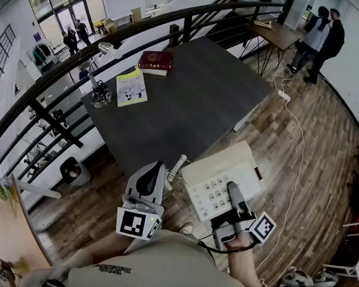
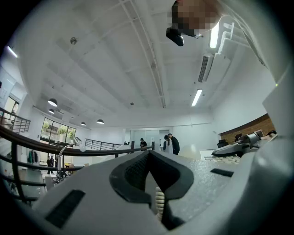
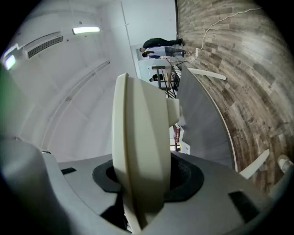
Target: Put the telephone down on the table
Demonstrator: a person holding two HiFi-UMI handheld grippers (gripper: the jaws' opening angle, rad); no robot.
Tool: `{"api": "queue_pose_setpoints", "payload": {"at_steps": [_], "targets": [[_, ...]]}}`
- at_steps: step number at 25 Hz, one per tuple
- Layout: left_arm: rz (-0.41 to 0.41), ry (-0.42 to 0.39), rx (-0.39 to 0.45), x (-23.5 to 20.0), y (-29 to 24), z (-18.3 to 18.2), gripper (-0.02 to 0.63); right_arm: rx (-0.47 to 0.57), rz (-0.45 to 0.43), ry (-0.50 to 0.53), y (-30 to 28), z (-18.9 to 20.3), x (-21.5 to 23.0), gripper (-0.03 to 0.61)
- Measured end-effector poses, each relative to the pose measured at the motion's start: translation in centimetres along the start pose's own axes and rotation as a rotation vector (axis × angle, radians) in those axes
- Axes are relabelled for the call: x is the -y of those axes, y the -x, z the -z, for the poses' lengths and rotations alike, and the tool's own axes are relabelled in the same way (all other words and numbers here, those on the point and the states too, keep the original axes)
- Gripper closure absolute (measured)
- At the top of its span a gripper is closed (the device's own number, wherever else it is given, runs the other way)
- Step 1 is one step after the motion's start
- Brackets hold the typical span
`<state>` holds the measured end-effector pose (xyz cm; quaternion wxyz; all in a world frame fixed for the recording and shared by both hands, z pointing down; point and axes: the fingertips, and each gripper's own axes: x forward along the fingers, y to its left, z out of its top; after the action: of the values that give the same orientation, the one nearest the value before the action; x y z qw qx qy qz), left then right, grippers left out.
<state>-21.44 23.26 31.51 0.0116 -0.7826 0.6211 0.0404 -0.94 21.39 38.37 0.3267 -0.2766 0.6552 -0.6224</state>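
The right tool (image 1: 232, 191) is clamped on the near edge of the cream telephone (image 1: 221, 176). In the right gripper view the telephone's body stands edge-on, pinched between the two jaws. The telephone is held in the air with its keypad up, just off the near corner of the dark tabletop (image 1: 188, 104) and over the wooden floor (image 1: 312, 148), not resting on anything. The left tool (image 1: 148, 181) sits just left of the telephone. Its jaws are drawn together on the coiled cord (image 1: 177, 166), a few loops of which show low between the black pads (image 2: 133, 174) in the left gripper view. At the far side of the tabletop lie a red book (image 1: 155, 61) and a leaflet (image 1: 132, 85), with a lamp (image 1: 101, 92) beside the leaflet.
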Motion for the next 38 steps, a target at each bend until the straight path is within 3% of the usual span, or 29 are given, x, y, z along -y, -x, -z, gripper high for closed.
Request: {"api": "queue_pose_setpoints", "payload": {"at_steps": [3,9,15,24,34,38], "targets": [[0.004,0.019,-0.001,0.3,-0.2,-0.4,0.611,0.002,0.000,0.004,0.0,-0.3,0.0,0.380],[0.006,-0.053,0.030,1.2,-0.7,-1.4,0.611,0.018,0.010,-0.004,-0.1,-0.7,0.1,0.380],[0.008,-0.045,0.046,3.3,-1.5,-1.5,0.611,0.038,0.004,-0.015,0.1,-1.4,-0.1,0.380],[0.038,-0.030,-0.004,6.4,-2.7,-0.4,0.611,0.046,0.011,-0.011,2.0,-3.1,0.4,0.380],[0.044,-0.010,0.024,10.5,-5.3,-0.2,0.611,0.072,-0.019,0.054,4.2,-7.7,-0.6,0.380],[0.087,-0.016,0.042,11.8,-7.3,0.0,0.611,0.106,-0.024,0.055,4.0,-9.7,-0.3,0.380]]}}
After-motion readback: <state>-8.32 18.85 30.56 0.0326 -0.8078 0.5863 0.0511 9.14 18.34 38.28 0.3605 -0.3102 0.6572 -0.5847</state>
